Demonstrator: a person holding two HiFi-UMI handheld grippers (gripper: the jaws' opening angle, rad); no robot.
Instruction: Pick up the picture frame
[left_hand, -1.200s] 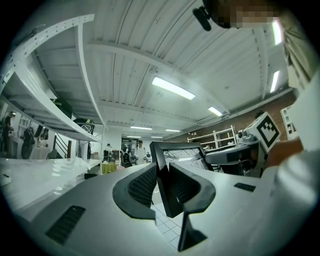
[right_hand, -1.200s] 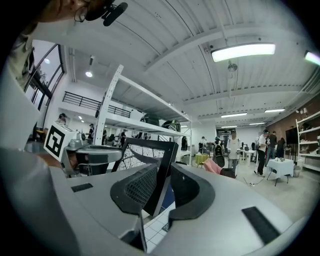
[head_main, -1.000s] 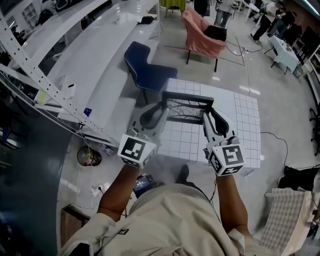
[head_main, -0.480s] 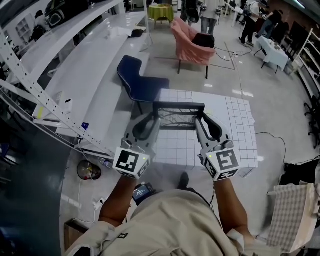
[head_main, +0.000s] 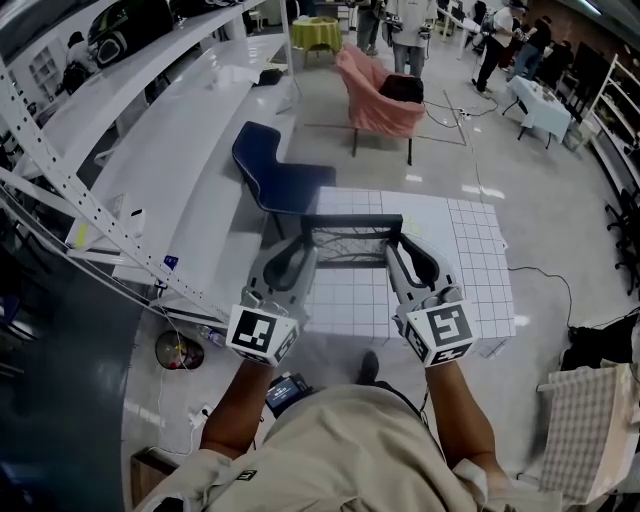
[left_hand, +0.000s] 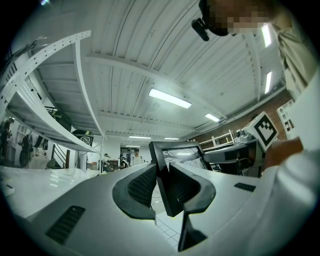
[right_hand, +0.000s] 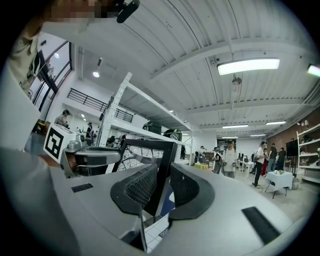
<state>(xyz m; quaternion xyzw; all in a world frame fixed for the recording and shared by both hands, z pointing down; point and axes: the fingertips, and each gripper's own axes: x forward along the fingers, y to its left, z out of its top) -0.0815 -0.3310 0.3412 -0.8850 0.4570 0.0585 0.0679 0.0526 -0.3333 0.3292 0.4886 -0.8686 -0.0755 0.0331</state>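
The picture frame (head_main: 352, 222), black with a branch-like drawing behind its glass, is held in front of the person at 12 o'clock, between the two tools and over the white gridded worktop (head_main: 470, 270). The left tool (head_main: 306, 252) grips the frame's 9 o'clock side and the right tool (head_main: 390, 252) its 3 o'clock side.

In the left gripper view the dark ribbed pads (left_hand: 141, 184) press on both faces of the frame's black edge, which stands upright in a narrow gap between them. The frame's lower corner shows there with grid squares behind it, so it seems to hang clear of the worktop. The right gripper view shows the same narrow clamp: its pads (right_hand: 141, 186) close on the opposite edge, and the other tool shows past the frame at 9 o'clock.

From the worktop, a blue chair (head_main: 272, 168) stands at 11 o'clock, just beside the far corner. A pink armchair (head_main: 375, 95) stands well beyond at 12 o'clock.
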